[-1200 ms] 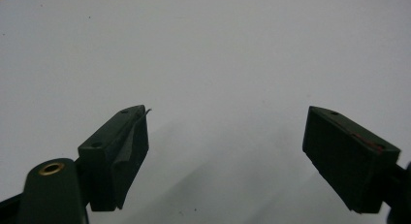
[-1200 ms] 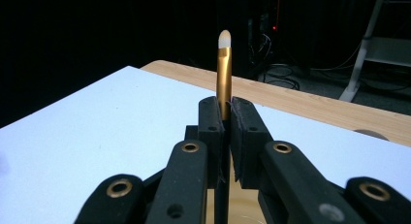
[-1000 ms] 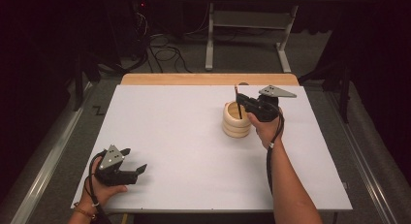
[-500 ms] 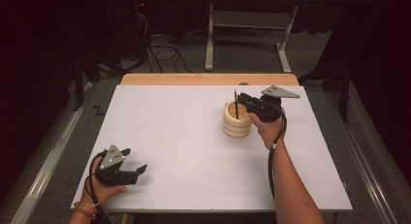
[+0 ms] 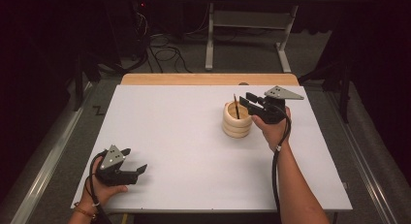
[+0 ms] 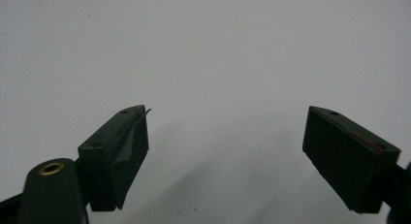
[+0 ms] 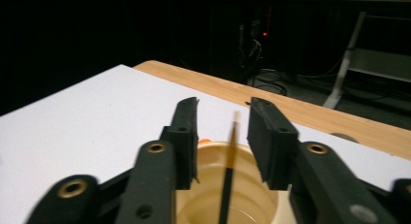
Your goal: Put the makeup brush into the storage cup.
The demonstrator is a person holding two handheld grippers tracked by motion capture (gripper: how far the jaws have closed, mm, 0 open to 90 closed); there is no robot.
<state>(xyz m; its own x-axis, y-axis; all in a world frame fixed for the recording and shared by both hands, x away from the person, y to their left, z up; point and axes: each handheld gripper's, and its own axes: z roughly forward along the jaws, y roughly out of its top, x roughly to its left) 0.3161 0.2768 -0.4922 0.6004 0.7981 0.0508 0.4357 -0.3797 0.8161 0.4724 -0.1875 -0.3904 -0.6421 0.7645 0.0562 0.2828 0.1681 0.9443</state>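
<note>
At the far right of the white table (image 5: 184, 136), our right gripper (image 5: 245, 102) hovers just over a cream ringed cup (image 5: 237, 121), in which a slim brown-and-black brush (image 5: 236, 106) stands nearly upright. In the right gripper view the brush (image 7: 229, 170) rises between the two black jaws, its pale tip level with them and a gap showing on either side, so we are no longer pinching it: the jaws have just been opening, and the brush now rests on its own in the cup (image 7: 228, 204). Its long axis runs almost straight up, tilted slightly, with the lower end inside the cup directly below the gripper (image 7: 223, 132). We judge the next move to be a lift of the right hand, up along that axis, so that neither jaw catches the handle and tips the cup. Our left gripper (image 5: 137, 171) lies at the near left corner, well apart from the cup, its jaws spread wide over bare table (image 6: 218, 49) with nothing between them. The right hand is by far the nearer.
</note>
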